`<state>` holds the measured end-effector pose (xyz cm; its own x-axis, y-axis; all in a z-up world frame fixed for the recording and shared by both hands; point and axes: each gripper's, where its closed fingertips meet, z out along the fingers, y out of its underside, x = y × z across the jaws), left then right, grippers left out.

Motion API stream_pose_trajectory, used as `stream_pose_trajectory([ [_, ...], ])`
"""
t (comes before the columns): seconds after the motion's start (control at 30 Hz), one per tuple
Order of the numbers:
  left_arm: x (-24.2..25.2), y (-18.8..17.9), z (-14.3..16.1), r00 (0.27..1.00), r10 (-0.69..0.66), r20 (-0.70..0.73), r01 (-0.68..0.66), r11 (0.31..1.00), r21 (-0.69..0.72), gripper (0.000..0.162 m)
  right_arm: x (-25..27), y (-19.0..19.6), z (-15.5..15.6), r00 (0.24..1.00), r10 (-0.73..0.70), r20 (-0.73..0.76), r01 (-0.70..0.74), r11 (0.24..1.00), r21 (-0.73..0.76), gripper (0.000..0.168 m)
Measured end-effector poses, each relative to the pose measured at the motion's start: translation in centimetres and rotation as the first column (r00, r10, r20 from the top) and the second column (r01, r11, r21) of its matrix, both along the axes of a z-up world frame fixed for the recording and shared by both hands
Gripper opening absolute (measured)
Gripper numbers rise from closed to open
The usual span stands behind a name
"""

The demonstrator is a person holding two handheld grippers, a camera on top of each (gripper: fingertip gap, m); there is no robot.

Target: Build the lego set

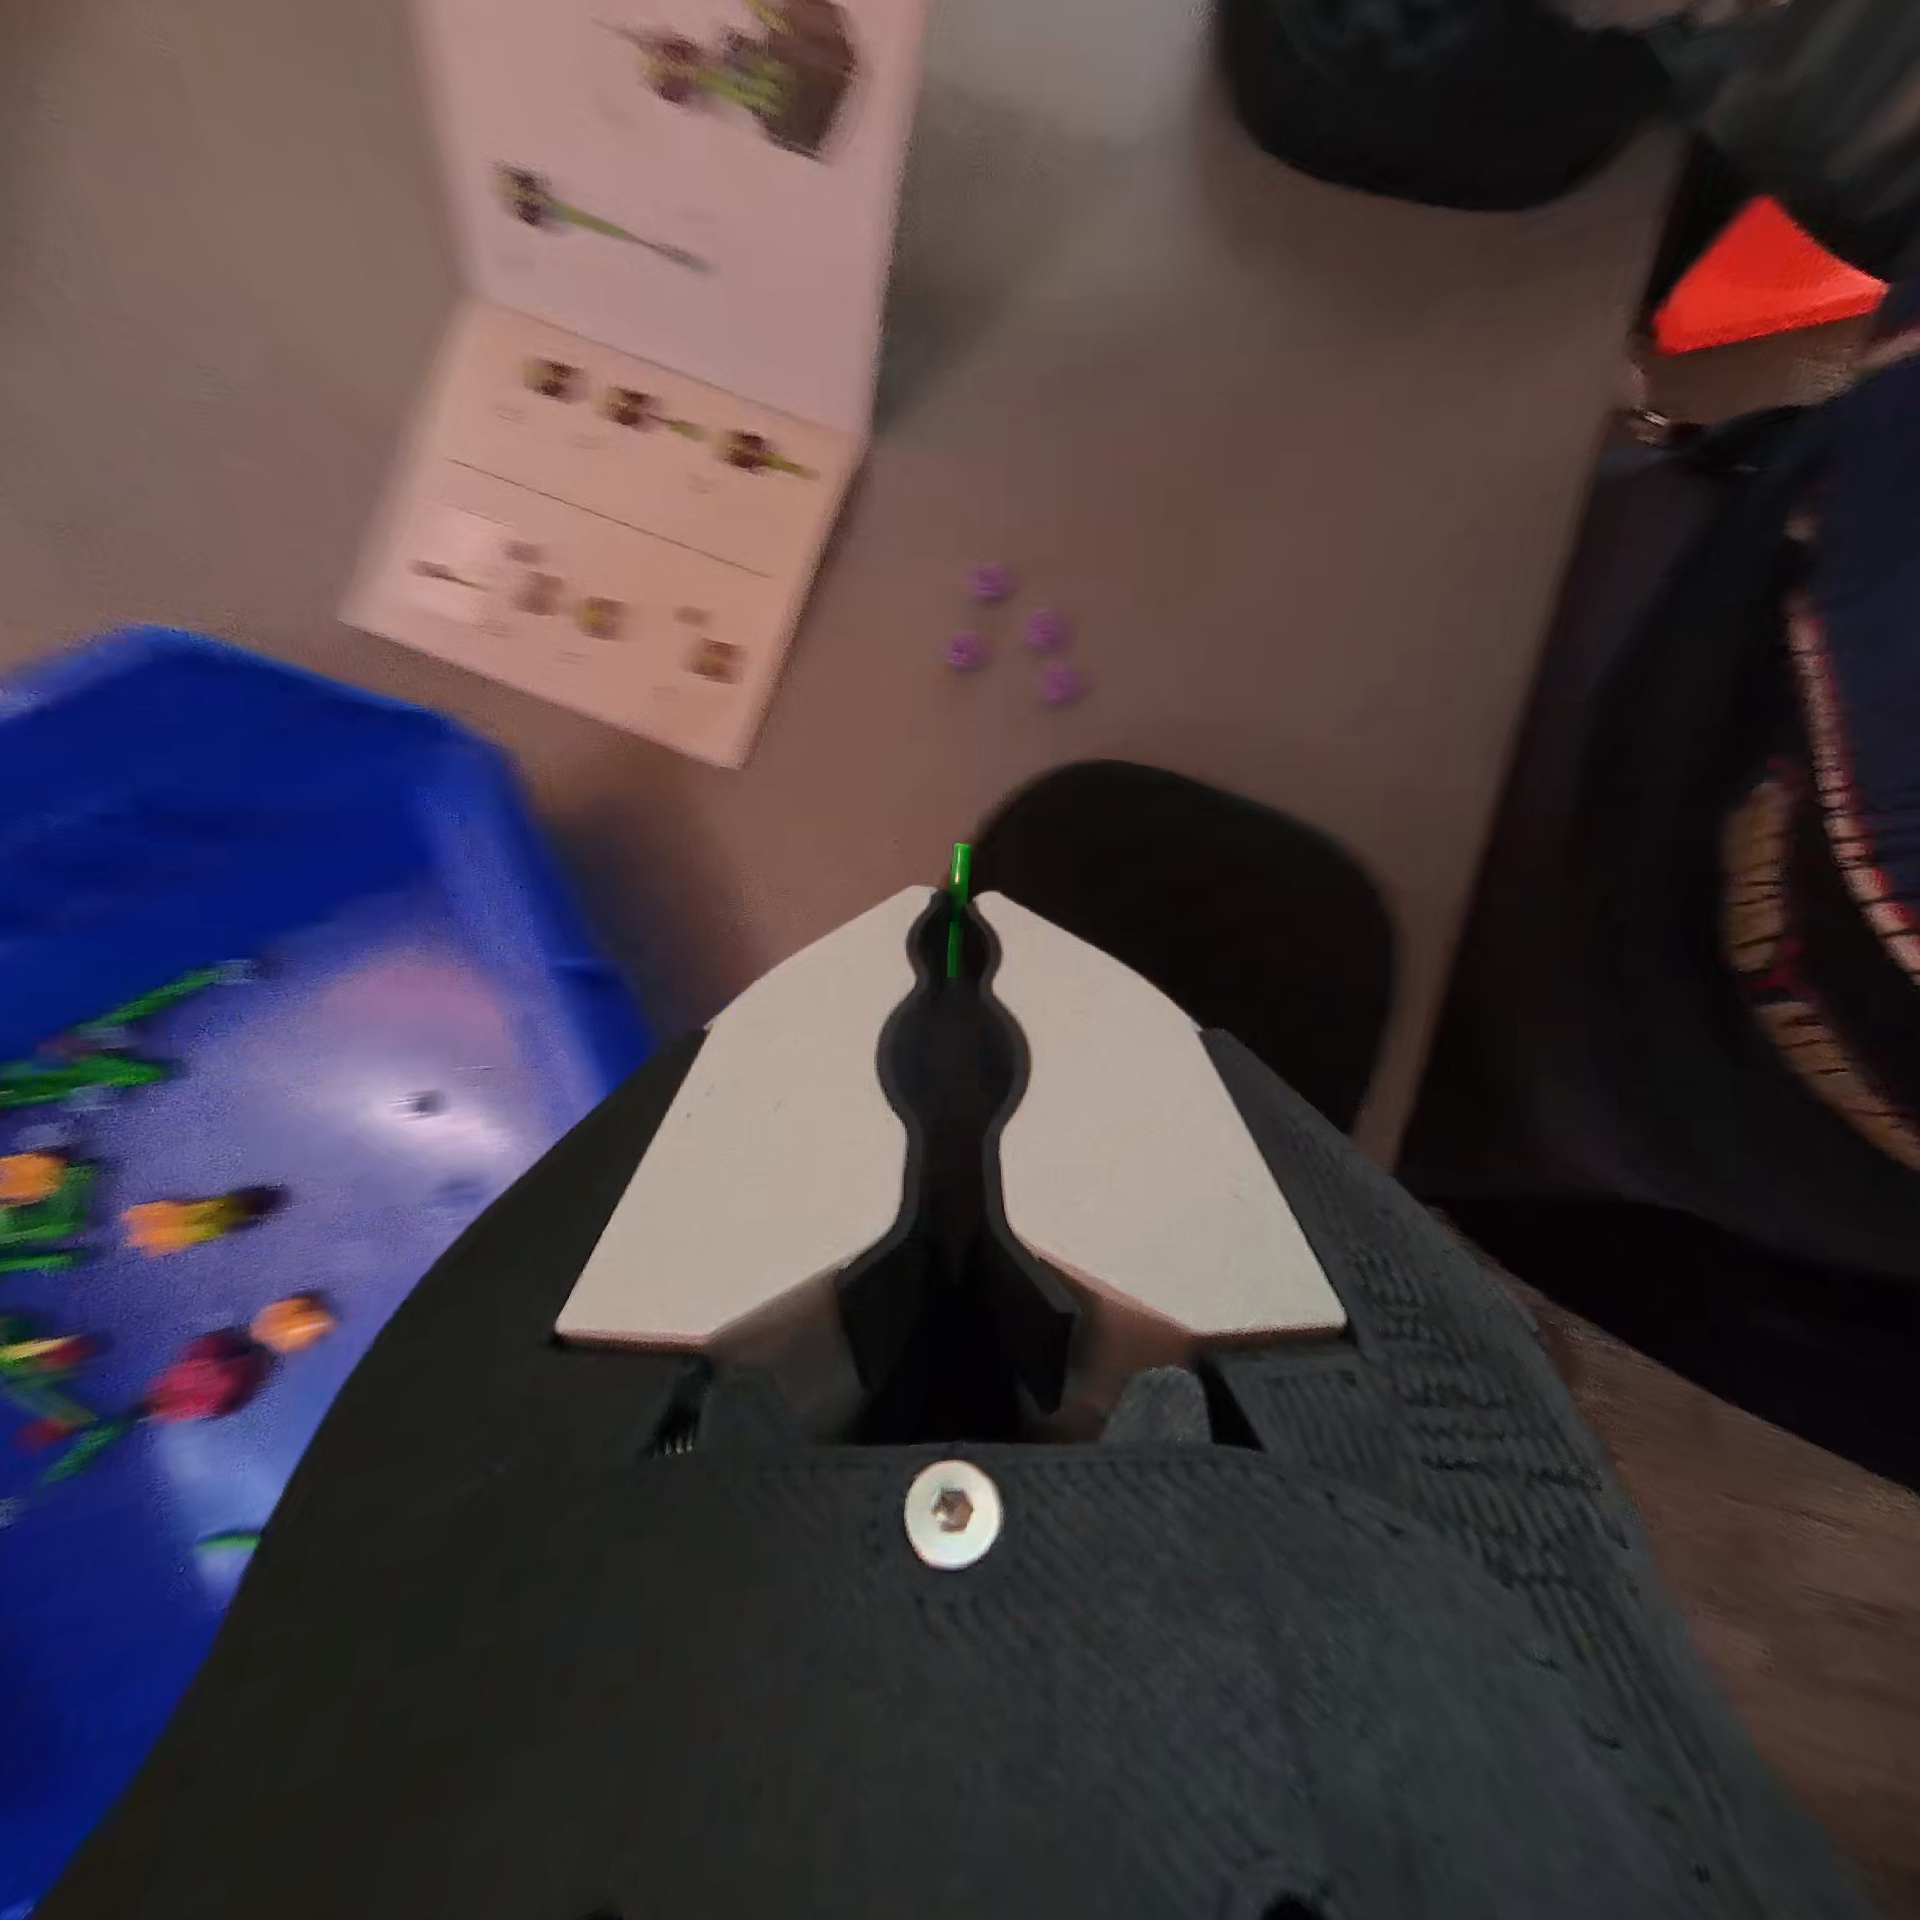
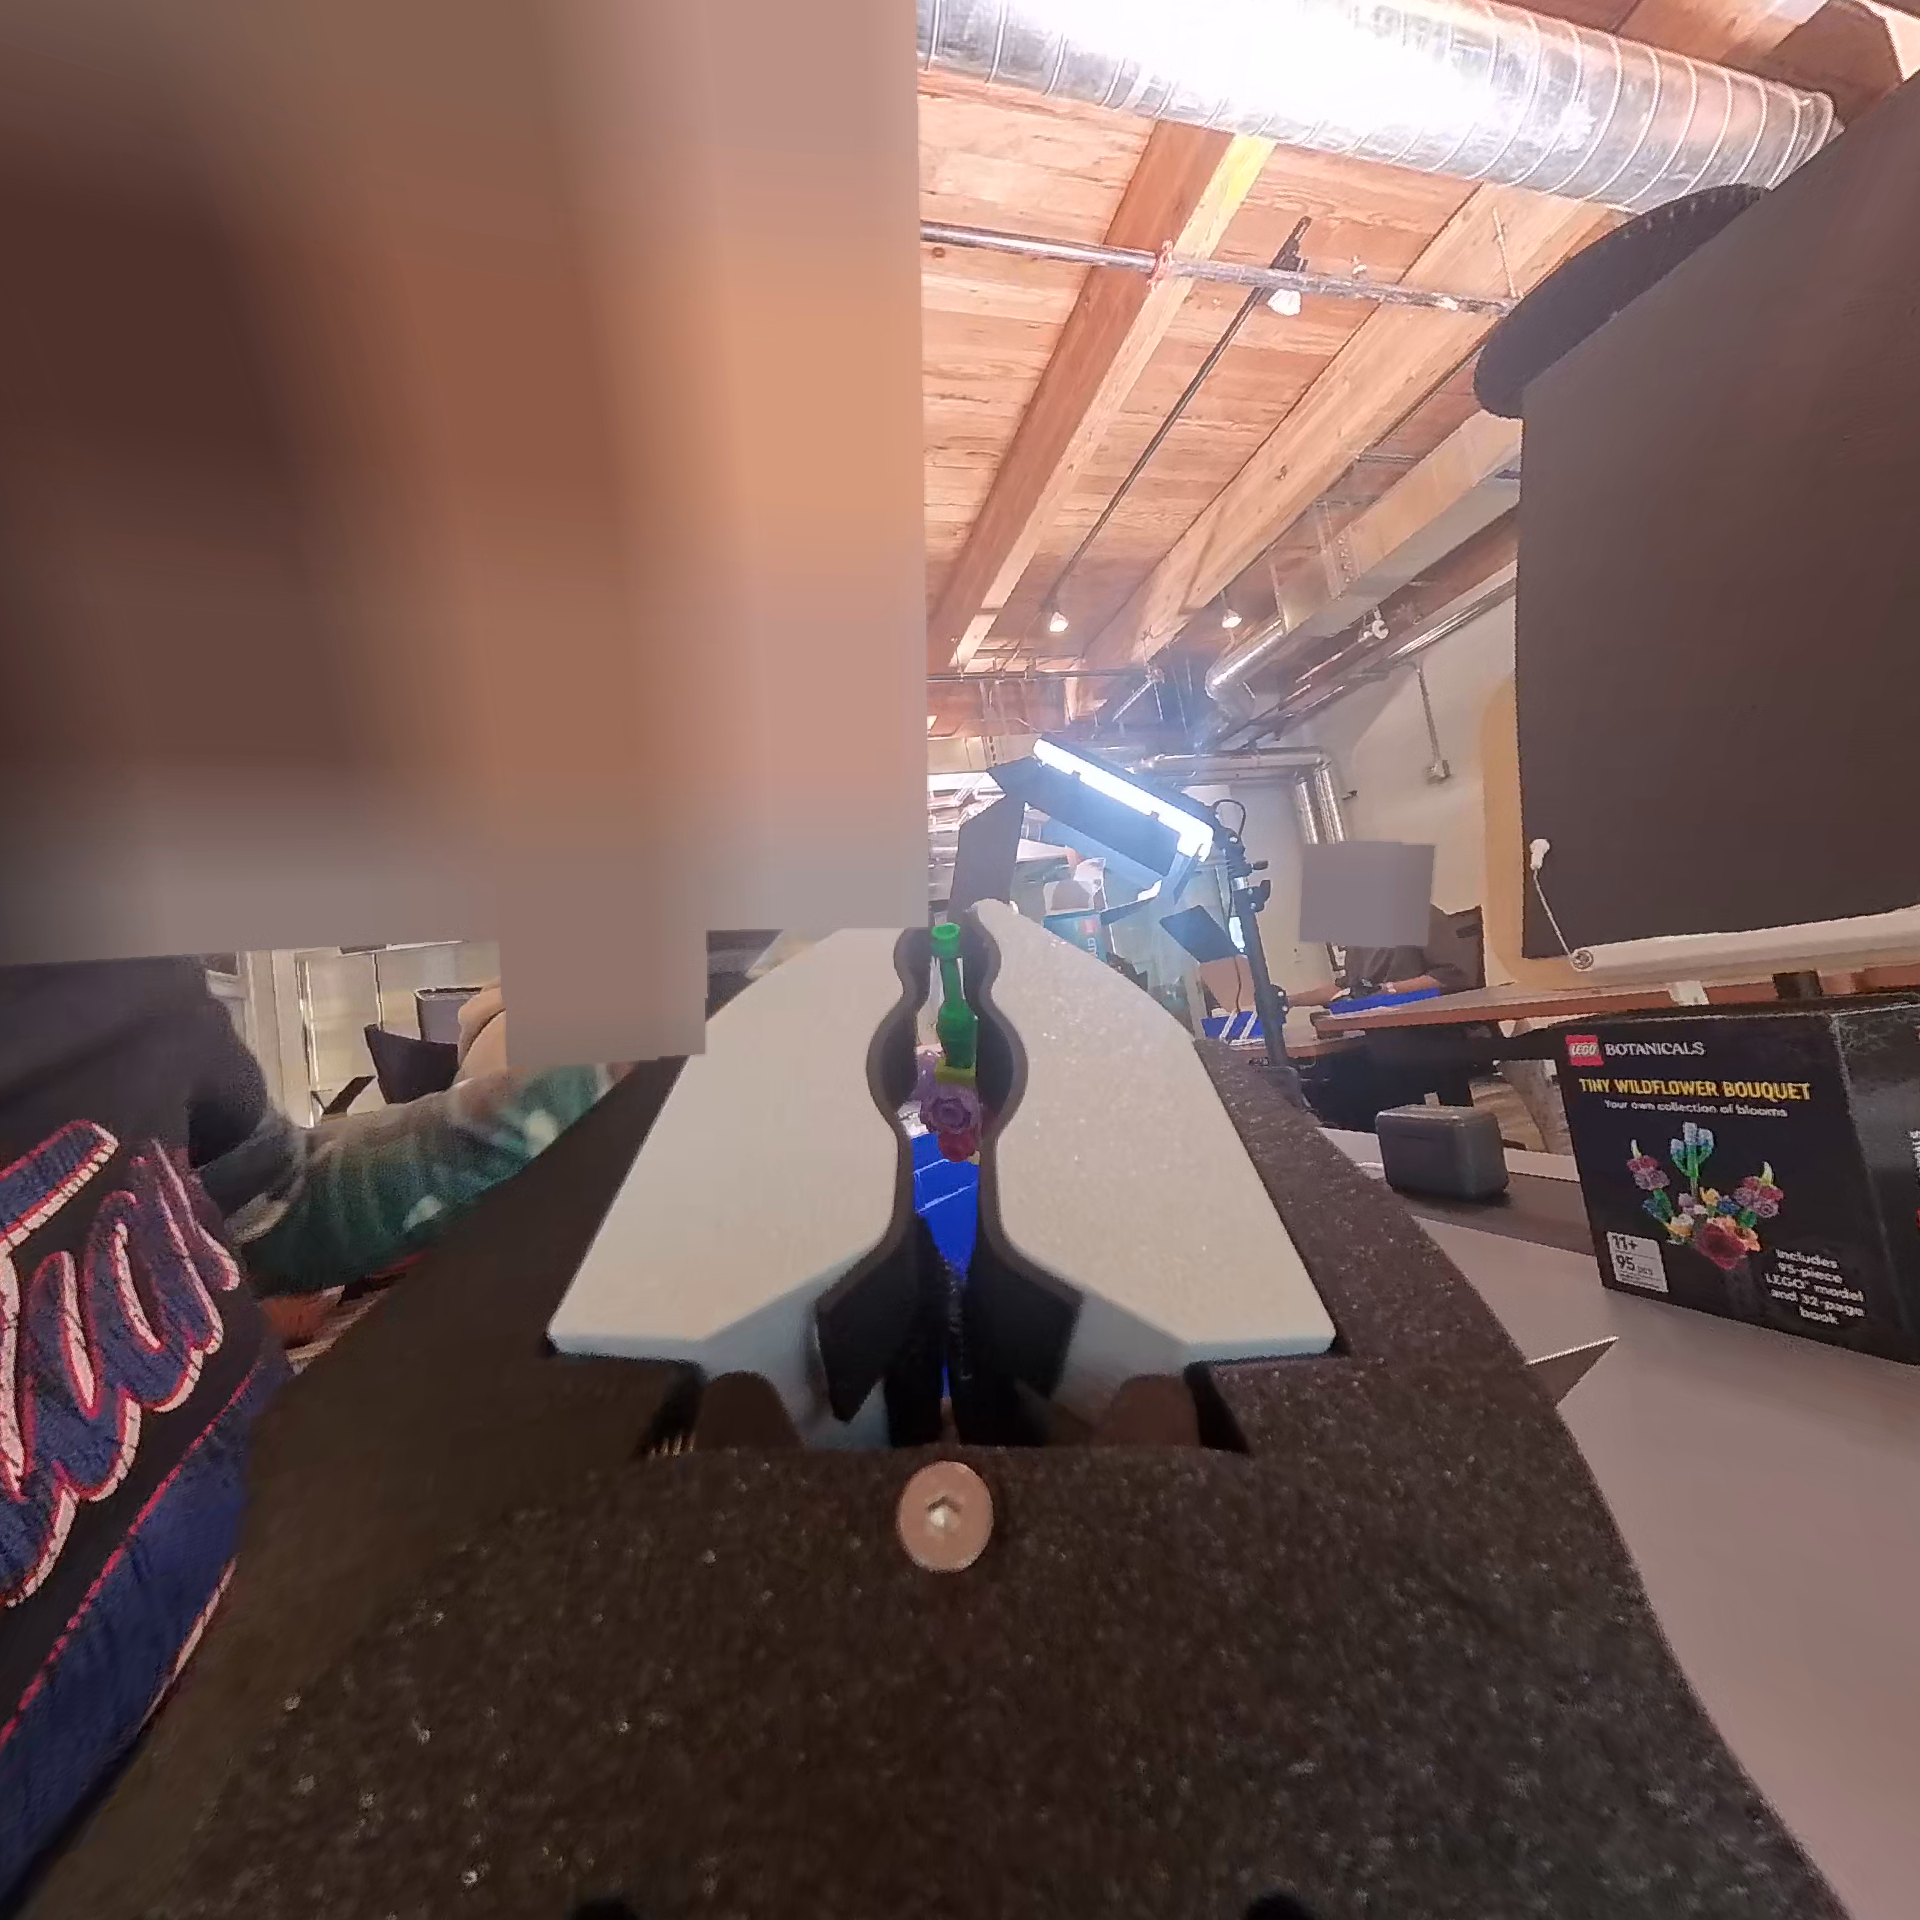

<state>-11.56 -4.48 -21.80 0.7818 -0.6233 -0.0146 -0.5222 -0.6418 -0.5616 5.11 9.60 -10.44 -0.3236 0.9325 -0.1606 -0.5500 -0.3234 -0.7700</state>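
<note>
Pinching a thin green stem (image 1: pixel 958 904) right at the tips, the left gripper (image 1: pixel 954 902) is closed on it, with only a short length poking past the pale fingers (image 1: pixel 790 1122). The right gripper (image 2: pixel 951 940) is likewise clamped on a part-built flower: a green stalk piece (image 2: pixel 951 997) held between its tips, with a purple blossom (image 2: pixel 951 1112) hanging in the gap behind them. In the left wrist view the stem hovers above the grey table (image 1: pixel 1195 540), with four loose purple pieces (image 1: pixel 1013 634) just ahead, the open instruction booklet (image 1: pixel 623 499) beyond to the left, and a blue bin (image 1: pixel 260 831) of mixed bricks at the near left. The set's black box (image 2: pixel 1756 1153) stands on the table off to the right in the right wrist view.

Risk, as I judge it: the stem is so slender and held so near its end that any sideways push while mating the two parts could make it pivot, bend or slip out and drop. The left view is motion-blurred, which suggests alignment would be harder to judge.
</note>
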Motion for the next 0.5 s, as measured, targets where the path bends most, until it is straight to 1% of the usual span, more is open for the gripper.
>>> stream_pose_trajectory([
  [0.07,3.0,-2.1,-2.4,0.999,-0.009,0.038,0.012,0.997,-0.074,0.004,-0.2,0.0,-0.1,1.000,-0.002,0.010,0.001,1.000,0.005,0.005],
  [0.13,4.5,-3.4,-4.2,0.997,0.012,0.074,-0.003,0.992,-0.126,0.003,-0.4,-0.1,-0.3,1.000,-0.002,0.021,0.002,1.000,0.009,0.005],
  [0.17,4.8,-3.5,-4.6,0.996,0.030,0.089,-0.019,0.991,-0.131,0.003,-0.5,-0.1,-0.3,1.000,-0.003,0.026,0.002,1.000,0.012,0.006],
  [0.23,4.9,-3.7,-5.2,0.993,0.058,0.101,-0.043,0.988,-0.145,0.003,-0.6,-0.1,-0.5,0.999,-0.007,0.034,0.007,1.000,0.016,0.006],
  [0.33,4.0,-4.2,-6.2,0.997,0.075,0.032,-0.068,0.981,-0.184,0.003,-0.6,0.0,-0.6,0.999,-0.022,0.039,0.021,1.000,0.020,0.006],
  [0.5,4.6,-3.7,-6.5,0.997,0.063,0.049,-0.054,0.984,-0.170,0.003,-0.6,0.1,-0.6,0.999,-0.016,0.040,0.016,1.000,0.012,0.006],
])
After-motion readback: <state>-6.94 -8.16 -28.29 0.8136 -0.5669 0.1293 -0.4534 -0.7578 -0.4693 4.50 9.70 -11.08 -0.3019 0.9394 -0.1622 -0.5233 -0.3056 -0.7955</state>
